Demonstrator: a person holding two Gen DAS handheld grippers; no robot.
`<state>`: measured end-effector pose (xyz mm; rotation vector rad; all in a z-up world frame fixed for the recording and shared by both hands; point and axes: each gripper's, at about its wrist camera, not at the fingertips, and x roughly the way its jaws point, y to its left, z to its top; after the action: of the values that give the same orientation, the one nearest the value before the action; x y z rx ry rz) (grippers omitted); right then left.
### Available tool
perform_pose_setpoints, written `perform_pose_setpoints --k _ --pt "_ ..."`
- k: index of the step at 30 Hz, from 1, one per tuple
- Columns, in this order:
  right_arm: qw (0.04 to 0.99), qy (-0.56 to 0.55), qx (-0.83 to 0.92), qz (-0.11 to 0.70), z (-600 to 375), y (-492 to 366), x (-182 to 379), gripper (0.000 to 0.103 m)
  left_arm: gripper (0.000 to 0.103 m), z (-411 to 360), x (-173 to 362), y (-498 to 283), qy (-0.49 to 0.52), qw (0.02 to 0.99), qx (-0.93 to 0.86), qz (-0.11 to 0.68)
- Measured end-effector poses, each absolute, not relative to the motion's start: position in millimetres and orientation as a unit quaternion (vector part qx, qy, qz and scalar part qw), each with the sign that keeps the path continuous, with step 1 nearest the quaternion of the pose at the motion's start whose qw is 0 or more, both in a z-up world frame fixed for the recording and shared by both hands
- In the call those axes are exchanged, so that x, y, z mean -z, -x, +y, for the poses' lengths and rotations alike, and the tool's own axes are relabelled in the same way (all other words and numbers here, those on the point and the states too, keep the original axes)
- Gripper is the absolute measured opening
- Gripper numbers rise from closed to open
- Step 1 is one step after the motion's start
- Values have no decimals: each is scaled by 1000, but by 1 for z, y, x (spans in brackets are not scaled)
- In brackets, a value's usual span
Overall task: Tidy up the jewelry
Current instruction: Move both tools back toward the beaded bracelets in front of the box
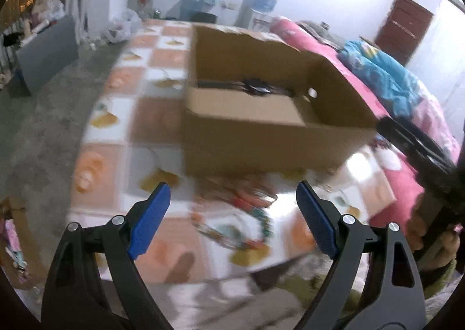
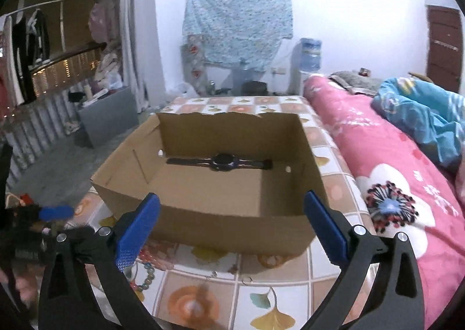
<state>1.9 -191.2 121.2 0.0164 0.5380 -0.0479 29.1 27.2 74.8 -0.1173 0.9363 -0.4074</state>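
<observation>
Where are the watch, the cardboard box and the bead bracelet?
watch (image 2: 222, 160), right wrist view, on its dark round face.
cardboard box (image 2: 232, 226), right wrist view, on its near outer wall.
bead bracelet (image 2: 148, 274), right wrist view, on the beads by the left finger.

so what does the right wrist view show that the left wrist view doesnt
Only the right wrist view shows the whole black watch lying flat along the far wall inside the cardboard box, a beaded bracelet on the tablecloth by the right gripper, and clothes on a rail at the left.

Only the left wrist view shows the left gripper head on, over a blurred patch of colourful items on the cloth.

Both show the box, the checked tablecloth, the pink bedding, the water dispenser and the brown door. Both grippers are open and empty.
</observation>
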Motion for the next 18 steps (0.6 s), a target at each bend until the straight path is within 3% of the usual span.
perform_pose_setpoints --k 8,11,18 --pt "969 26 66 237 -197 4 -119 96 85 -12 -64 -10 -1 852 225 473" --pt "967 53 99 228 -194 5 -121 96 93 -6 -70 -14 21 851 243 465" --pt "975 60 103 185 -189 24 -127 96 95 4 -82 -17 48 848 254 462"
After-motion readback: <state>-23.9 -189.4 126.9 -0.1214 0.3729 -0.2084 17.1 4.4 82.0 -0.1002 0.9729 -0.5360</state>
